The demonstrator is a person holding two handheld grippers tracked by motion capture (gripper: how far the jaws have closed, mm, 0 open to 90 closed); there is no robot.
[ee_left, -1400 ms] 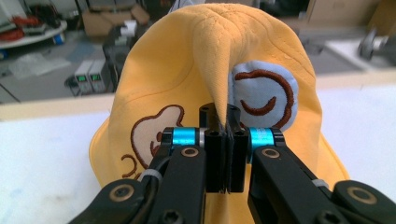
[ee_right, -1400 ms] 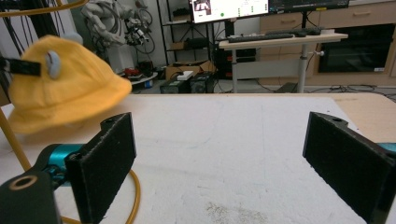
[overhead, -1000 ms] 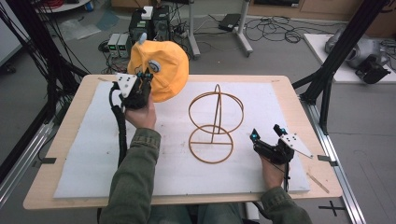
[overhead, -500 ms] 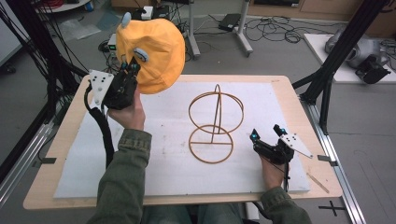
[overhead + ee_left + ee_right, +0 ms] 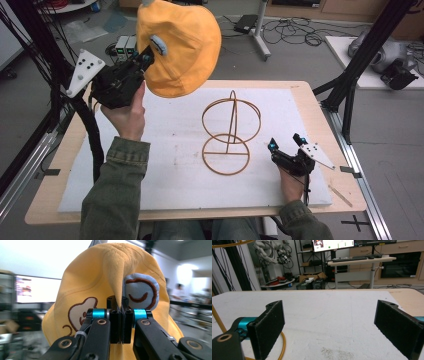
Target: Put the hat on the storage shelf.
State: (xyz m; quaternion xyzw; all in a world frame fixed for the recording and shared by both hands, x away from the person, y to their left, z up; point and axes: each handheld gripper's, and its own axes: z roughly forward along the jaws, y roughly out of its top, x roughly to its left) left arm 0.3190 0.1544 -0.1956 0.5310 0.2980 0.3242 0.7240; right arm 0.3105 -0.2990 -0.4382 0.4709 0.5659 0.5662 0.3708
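An orange cloth hat (image 5: 179, 45) with a pale blue ear patch hangs high over the table's far left, pinched by its fabric in my left gripper (image 5: 146, 56), which is shut on it. Seen up close from the left gripper view, the hat (image 5: 85, 290) carries embroidered animal patches and a fold of it sits between the closed jaws (image 5: 121, 307). An orange wire stand (image 5: 231, 131) made of rings on a post rises mid-table. To its right my right gripper (image 5: 286, 143) rests low on the white mat, open and holding nothing (image 5: 329, 325).
A white mat (image 5: 170, 165) covers the wooden table (image 5: 320, 115). Black frame posts (image 5: 350, 75) rise at the right and left edges. Floor clutter, cables and a desk lie beyond the far edge. The wire stand's base ring (image 5: 283, 345) curves beside the right gripper's jaw.
My left gripper has lifted the hat up off the table and swung it higher and toward the far left. The right gripper has stayed put.
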